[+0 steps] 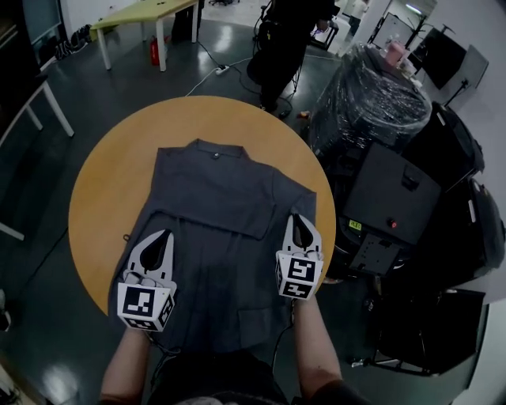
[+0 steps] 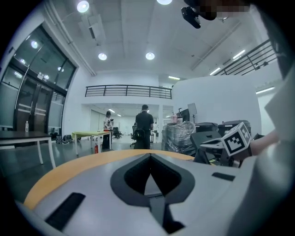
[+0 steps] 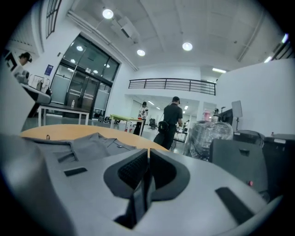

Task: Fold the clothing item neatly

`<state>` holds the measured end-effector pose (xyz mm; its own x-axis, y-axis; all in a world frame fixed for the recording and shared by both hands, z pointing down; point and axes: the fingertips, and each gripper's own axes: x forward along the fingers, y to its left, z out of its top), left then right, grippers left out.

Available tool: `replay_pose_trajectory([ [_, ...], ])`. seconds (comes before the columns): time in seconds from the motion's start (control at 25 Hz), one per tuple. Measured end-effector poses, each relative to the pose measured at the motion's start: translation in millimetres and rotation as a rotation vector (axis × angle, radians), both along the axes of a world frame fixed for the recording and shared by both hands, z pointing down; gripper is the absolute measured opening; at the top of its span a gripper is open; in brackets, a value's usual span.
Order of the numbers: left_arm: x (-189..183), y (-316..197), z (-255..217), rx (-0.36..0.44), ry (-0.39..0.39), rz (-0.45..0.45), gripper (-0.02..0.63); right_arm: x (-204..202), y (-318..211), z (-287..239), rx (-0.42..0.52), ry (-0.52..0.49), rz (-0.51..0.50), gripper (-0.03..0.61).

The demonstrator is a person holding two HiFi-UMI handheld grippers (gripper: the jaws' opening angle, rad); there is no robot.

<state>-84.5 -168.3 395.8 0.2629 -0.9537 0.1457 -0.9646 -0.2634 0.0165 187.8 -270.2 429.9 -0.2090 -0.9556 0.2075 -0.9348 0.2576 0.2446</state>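
A dark grey shirt-like garment point(image 1: 221, 198) lies flat on the round orange table point(image 1: 103, 182), collar at the far side and hem toward me. My left gripper point(image 1: 166, 233) rests at the garment's left edge, jaws closed, with a thin strip of grey cloth pinched between them point(image 2: 150, 154). At the right edge, by the sleeve, my right gripper point(image 1: 299, 216) is likewise shut on a fold of the cloth point(image 3: 148, 150). The right gripper view shows the collar and the garment's front point(image 3: 92, 143) spread out to the left. The right gripper's marker cube point(image 2: 235, 140) appears in the left gripper view.
A black bundle wrapped in plastic film point(image 1: 371, 95) and black equipment cases point(image 1: 391, 198) stand close to the table's right side. A person in dark clothes point(image 1: 281, 39) stands beyond the table. A green table point(image 1: 142, 12) is at the far left.
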Motion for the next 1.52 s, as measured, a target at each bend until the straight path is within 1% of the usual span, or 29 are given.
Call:
replay_pose_trajectory([
  [0.12, -13.8, -6.7, -18.4, 0.043, -0.05, -0.011, 0.008, -24.7, -9.6, -19.2, 0.033, 0.02, -0.057, 0.006],
  [0.16, -20.2, -8.5, -22.7, 0.051, -0.056, -0.013, 0.008, -36.8, -10.2, -24.0, 0.04, 0.027, -0.079, 0.006],
  [0.28, -41.0, -11.7, -27.6, 0.054, -0.024, -0.019, 0.008, -85.1, -8.5, -29.8, 0.056, 0.091, -0.174, 0.006],
  [0.36, -51.7, -17.2, -23.8, 0.044, -0.003, -0.005, 0.008, -121.4, -8.2, -23.5, 0.047, 0.133, -0.237, 0.006],
  [0.44, -58.7, -24.3, -15.5, 0.029, 0.0, 0.032, 0.008, -152.6, -6.8, -7.8, 0.013, 0.152, -0.27, 0.006],
  [0.6, -77.9, -32.8, 0.6, -0.004, 0.006, 0.083, 0.008, -204.4, -1.0, 24.1, -0.056, 0.185, -0.295, 0.006],
  [0.72, -89.7, -37.3, 10.6, -0.032, 0.008, 0.107, 0.008, -230.9, 0.6, 45.8, -0.117, 0.159, -0.293, 0.006],
  [0.84, -95.4, -41.6, 16.0, -0.04, 0.009, 0.128, 0.008, -243.9, 5.7, 67.4, -0.195, 0.125, -0.29, 0.008],
  [0.96, -98.5, -44.0, 23.7, -0.051, 0.014, 0.142, 0.008, -245.0, 18.4, 73.8, -0.212, 0.08, -0.28, 0.01],
  [1.04, -98.0, -46.0, 29.0, -0.061, 0.016, 0.15, 0.008, -234.6, 24.8, 74.0, -0.207, 0.052, -0.244, 0.026],
  [1.08, -96.6, -46.9, 30.5, -0.063, 0.016, 0.157, 0.008, -224.3, 27.2, 75.0, -0.209, 0.036, -0.207, 0.026],
  [1.16, -93.2, -48.4, 31.8, -0.061, 0.015, 0.17, 0.008, -194.6, 30.8, 81.3, -0.224, 0.012, -0.095, 0.026],
  [1.24, -90.9, -49.4, 32.1, -0.06, 0.012, 0.183, 0.008, -160.7, 35.7, 97.0, -0.275, 0.012, 0.03, 0.026],
  [1.32, -90.3, -49.9, 33.2, -0.062, 0.007, 0.192, 0.008, -132.7, 44.5, 121.8, -0.38, 0.01, 0.128, 0.044],
  [1.4, -91.8, -50.8, 36.0, -0.067, 0.004, 0.196, 0.008, -116.8, 52.4, 143.4, -0.471, -0.021, 0.184, 0.078],
  [1.44, -92.6, -51.2, 37.9, -0.071, 0.005, 0.197, 0.008, -113.4, 53.9, 149.2, -0.492, -0.039, 0.199, 0.078],
  [1.52, -92.9, -51.7, 41.6, -0.08, 0.006, 0.201, 0.008, -112.9, 51.6, 153.0, -0.501, -0.071, 0.206, 0.08],
])
